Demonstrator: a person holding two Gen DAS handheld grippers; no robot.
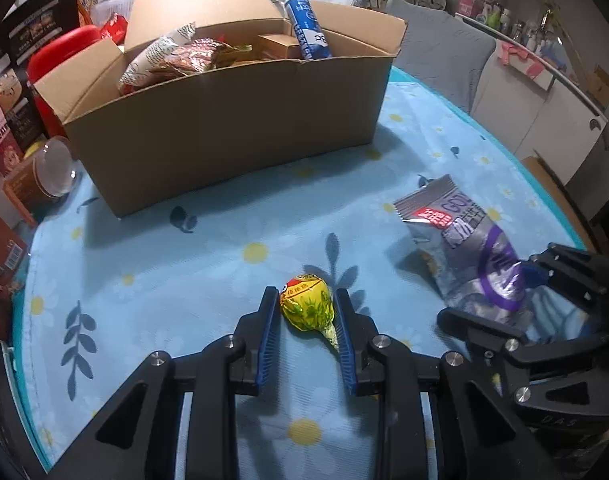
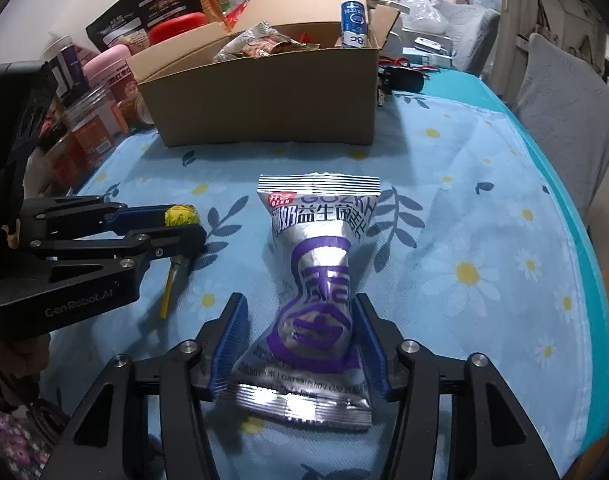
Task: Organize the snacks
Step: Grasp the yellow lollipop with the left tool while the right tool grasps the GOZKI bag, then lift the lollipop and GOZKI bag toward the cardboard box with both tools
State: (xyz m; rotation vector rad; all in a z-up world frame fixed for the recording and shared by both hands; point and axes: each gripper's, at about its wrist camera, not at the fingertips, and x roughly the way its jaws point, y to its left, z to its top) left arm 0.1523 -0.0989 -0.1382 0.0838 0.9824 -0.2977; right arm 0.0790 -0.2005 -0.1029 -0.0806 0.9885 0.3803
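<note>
- Left gripper (image 1: 304,312) was clamped on the lollipop (image 1: 304,304): both blue pads pressed against the yellow-wrapped head, near the fingertips. In the right wrist view the stick (image 2: 169,288) trailed down toward the floral tablecloth (image 1: 184,264).
- Lollipop read as light, with a hard round head under a slick, crinkly wrapper. My judgement: gripping across the widest part of the head was right; the stick is too thin and would pivot.
- Right gripper (image 2: 300,320) straddled the silver-purple snack pouch (image 2: 316,280) at its pinched waist. The right pad looked to touch the foil and the left pad showed a gap, so I called it part-open and not gripping.
- The pouch lay flat on the tablecloth, just right of the lollipop, with the crimped seals at both ends.
- The pouch looked light, puffy and slippery, its contents probably crushable. I'd take it at the waist or by a crimped seal, with only moderate squeeze.
- The cardboard box (image 1: 232,120) sat beyond both items, open-topped and already holding wrapped snacks and a blue tube (image 1: 308,28). Likely drop target.
</note>
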